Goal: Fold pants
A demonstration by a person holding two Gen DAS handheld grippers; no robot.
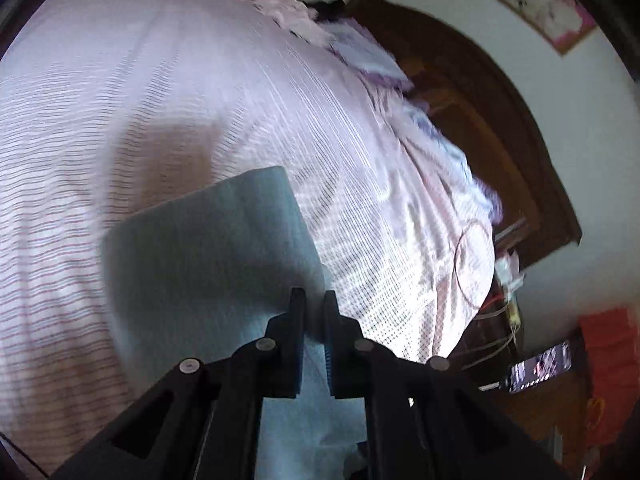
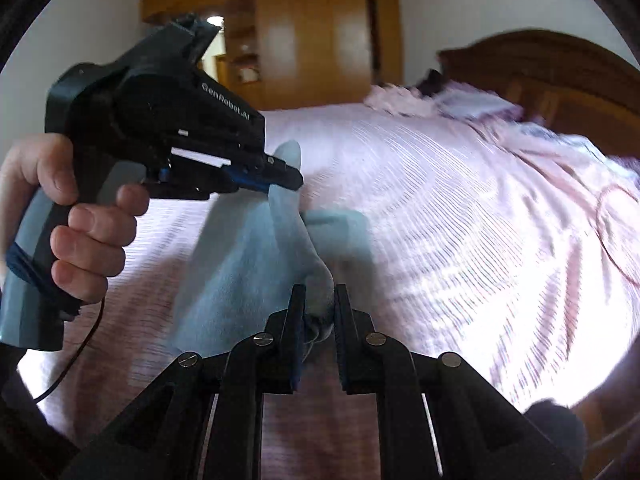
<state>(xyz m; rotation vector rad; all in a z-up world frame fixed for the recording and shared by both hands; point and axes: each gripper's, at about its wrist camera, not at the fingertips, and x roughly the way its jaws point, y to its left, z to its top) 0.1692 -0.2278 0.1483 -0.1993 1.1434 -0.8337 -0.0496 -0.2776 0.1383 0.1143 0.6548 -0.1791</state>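
Observation:
Light blue pants [image 1: 208,264] hang above the pink striped bed, held up by both grippers. In the left wrist view my left gripper [image 1: 313,300] is shut on the cloth, which passes between its fingers and spreads out to the left. In the right wrist view my right gripper [image 2: 319,296] is shut on a bunched edge of the pants [image 2: 248,264]. The left gripper [image 2: 286,178] also shows there, held in a hand at the left, pinching a fold of the same cloth a little further away.
The bed cover [image 1: 160,92] fills most of both views. Crumpled pink and purple bedding [image 1: 360,52] lies by the dark wooden headboard [image 1: 480,92]. A phone [image 1: 540,366] and cables sit on a bedside stand at the right. A wooden wardrobe [image 2: 312,28] stands behind the bed.

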